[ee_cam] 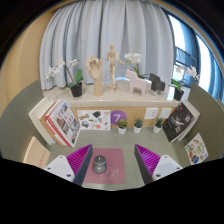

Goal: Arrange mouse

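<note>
Between the fingers [112,165], which stand parted and unclenched, a small dark grey rounded mouse [100,166] rests on a pink mat [108,160] on the bench [30,125], nearer the left pad. Centring it before closing would help, I judge. Fingers point level towards small potted plants [138,126] and a wooden mannequin [112,62] beyond.

Gripper [113,163] fingers are spread apart over the counter [25,125], with a small dark mouse [100,166] sitting on a pink mat [108,160] between them. Beyond that: little potted plants [138,126], a wooden hand model [95,73], and curtains [95,30] behind.
</note>
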Tool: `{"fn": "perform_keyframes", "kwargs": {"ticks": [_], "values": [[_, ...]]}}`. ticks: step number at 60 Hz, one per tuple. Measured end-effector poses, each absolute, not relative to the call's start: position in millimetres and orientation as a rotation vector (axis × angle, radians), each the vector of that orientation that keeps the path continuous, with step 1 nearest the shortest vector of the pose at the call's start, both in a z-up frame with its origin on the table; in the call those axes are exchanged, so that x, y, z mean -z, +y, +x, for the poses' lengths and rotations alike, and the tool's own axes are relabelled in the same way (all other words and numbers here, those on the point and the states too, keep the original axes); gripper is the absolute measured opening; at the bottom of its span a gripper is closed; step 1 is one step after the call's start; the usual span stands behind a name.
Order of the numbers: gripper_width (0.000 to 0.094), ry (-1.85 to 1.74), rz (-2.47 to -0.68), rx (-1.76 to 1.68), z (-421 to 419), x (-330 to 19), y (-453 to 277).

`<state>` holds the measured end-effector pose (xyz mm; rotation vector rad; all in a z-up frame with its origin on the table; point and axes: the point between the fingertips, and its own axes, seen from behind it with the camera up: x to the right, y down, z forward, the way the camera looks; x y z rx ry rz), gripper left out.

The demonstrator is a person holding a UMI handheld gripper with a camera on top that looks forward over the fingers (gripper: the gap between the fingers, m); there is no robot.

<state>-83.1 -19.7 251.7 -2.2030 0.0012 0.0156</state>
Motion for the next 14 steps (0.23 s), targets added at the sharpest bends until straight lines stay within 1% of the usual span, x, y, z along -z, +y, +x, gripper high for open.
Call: {"fn": "perform_keyframes", "kwargs": {"ticks": [14], "values": [[0.0849, 0.015, -2.209, -0.026, -77.6, -250.9, -32.4]]}}
